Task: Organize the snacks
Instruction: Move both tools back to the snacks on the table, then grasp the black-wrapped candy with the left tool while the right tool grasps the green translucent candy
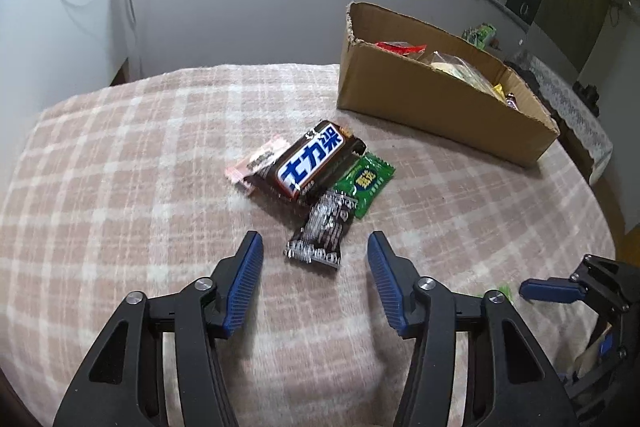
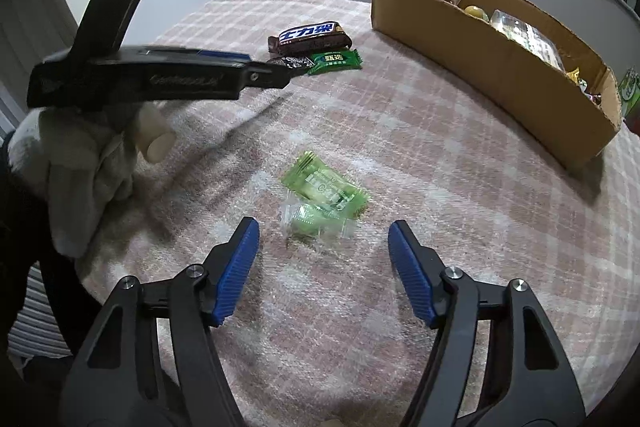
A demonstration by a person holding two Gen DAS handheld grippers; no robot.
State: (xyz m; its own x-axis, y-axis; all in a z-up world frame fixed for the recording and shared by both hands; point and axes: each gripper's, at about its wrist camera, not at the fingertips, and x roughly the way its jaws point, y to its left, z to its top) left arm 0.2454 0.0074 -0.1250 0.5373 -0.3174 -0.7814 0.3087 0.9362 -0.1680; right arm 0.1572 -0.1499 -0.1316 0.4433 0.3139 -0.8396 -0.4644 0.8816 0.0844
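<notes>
In the left wrist view, the left gripper (image 1: 315, 267) hangs with its jaws apart over the checked blanket (image 1: 120, 163), the black wrapper (image 1: 322, 234) lying just ahead between the fingers, likely the next pick. Touching it are the chocolate bar (image 1: 316, 159), a green packet (image 1: 365, 183) and a pink wrapper (image 1: 256, 165), heaped mid-blanket; the cardboard box (image 1: 432, 99), already holding snacks, sits at the far right edge. The right wrist view shows what that one barely catches: the right gripper (image 2: 324, 259), jaws also apart, faces two pale green candies (image 2: 324, 199) lying well apart from the heap.
</notes>
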